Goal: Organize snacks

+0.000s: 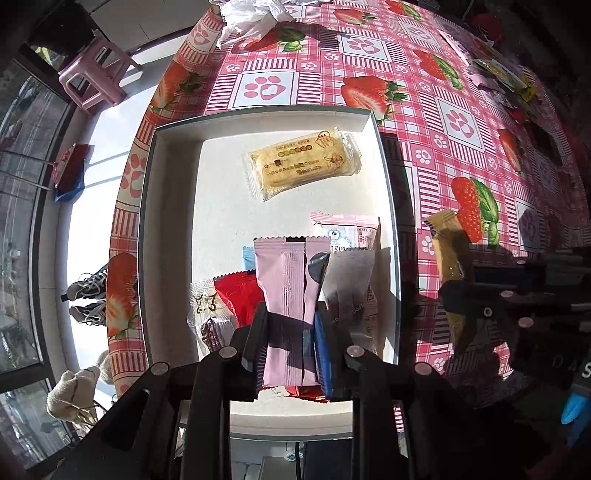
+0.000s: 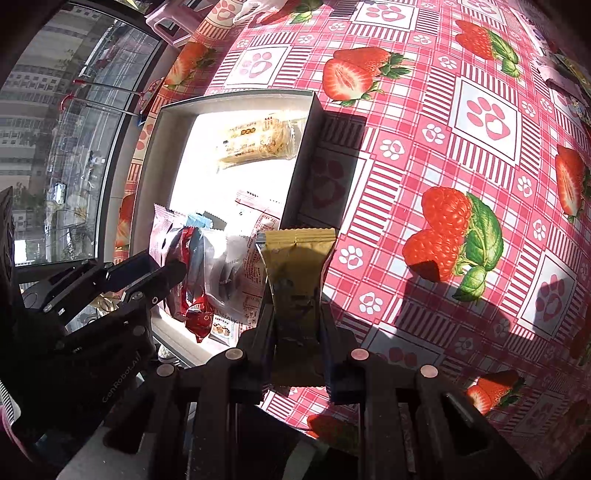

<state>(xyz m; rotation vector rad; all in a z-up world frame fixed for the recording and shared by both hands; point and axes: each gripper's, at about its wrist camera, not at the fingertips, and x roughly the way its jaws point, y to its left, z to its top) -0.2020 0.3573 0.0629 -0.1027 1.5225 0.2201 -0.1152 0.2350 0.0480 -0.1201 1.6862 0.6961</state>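
Left gripper [image 1: 290, 343]: my fingers are clamped on a pink packet [image 1: 290, 295], which I hold upright over the near end of the white box [image 1: 173, 129].
Right gripper [image 2: 297, 339]: my fingers are clamped on a mustard-yellow packet [image 2: 297, 266], held upright just outside the box's right wall, above the tablecloth [image 2: 424, 155].
Box, near end: a small heap already inside, namely a red packet [image 1: 236, 295], a clear-wrapped sweet [image 1: 205, 306], a silver-grey packet [image 1: 349, 280], a blue-edged packet [image 1: 247, 256] mostly hidden, and a pale pink-and-white packet [image 1: 347, 229] behind them.
Box, far half: one yellow biscuit bar [image 1: 304, 162] lying flat and alone, well apart from the heap; the rest of the floor there is bare.
Table, far right edge: a few loose wrappers [image 1: 506, 77] not yet collected; too small to count.
Table, far left corner: crumpled white plastic [image 1: 251, 18], not a snack as far as I can tell.
Progress, my judgement: past the middle. Six or so in the box, two in my grippers awaiting placement, the far-edge items left to fetch.
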